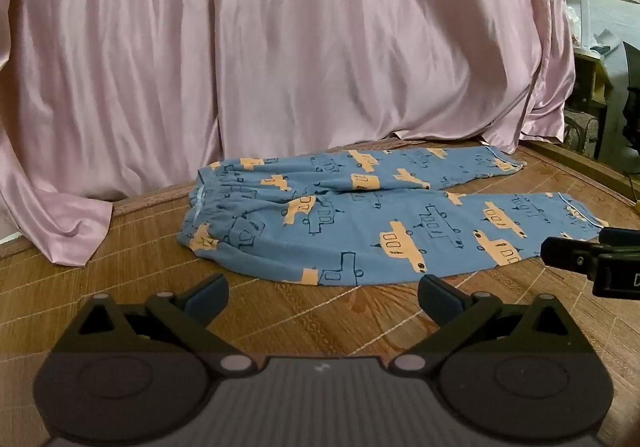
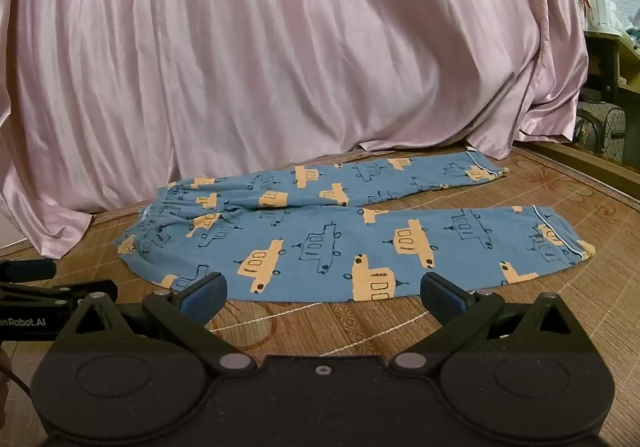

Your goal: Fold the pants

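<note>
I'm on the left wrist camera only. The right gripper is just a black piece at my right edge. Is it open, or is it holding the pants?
Observer: It's open. In the right wrist view the right gripper has its jaws spread wide with nothing between them. The pants lie spread on the woven mat just ahead of it.
Operator: That black piece hides part of the near leg's cuff from me. Is the cuff lying flat?
Observer: Yes. The near cuff is in full sight here. It lies flat on the mat, with a thin white piping line across it.
</note>
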A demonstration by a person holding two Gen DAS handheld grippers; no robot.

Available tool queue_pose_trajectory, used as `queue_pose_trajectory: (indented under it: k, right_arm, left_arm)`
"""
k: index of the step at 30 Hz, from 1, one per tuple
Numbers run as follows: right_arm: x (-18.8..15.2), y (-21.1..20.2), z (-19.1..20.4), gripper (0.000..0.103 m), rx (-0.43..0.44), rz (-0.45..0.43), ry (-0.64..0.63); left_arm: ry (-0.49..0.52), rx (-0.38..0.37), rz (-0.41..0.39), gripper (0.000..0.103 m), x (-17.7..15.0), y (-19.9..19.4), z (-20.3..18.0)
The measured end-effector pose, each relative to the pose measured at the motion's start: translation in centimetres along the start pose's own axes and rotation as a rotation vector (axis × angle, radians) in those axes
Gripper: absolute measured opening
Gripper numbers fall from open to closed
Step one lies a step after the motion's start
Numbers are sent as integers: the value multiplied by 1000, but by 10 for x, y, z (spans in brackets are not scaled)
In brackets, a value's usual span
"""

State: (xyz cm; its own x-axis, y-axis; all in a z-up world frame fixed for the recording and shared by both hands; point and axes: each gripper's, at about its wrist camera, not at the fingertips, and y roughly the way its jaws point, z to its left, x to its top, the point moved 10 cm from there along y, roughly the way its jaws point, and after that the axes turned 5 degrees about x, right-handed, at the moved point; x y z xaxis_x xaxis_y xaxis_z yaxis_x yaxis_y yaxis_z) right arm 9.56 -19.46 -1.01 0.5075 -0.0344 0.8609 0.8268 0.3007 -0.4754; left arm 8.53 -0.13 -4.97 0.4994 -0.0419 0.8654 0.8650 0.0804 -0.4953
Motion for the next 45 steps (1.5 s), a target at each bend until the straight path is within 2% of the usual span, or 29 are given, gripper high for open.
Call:
queue_pose_trajectory:
  k: [45]
  right_arm:
    - [0,0,-2,103,-1,6,13]
  left_arm:
    - [-7,0,9,103,-6,2,1]
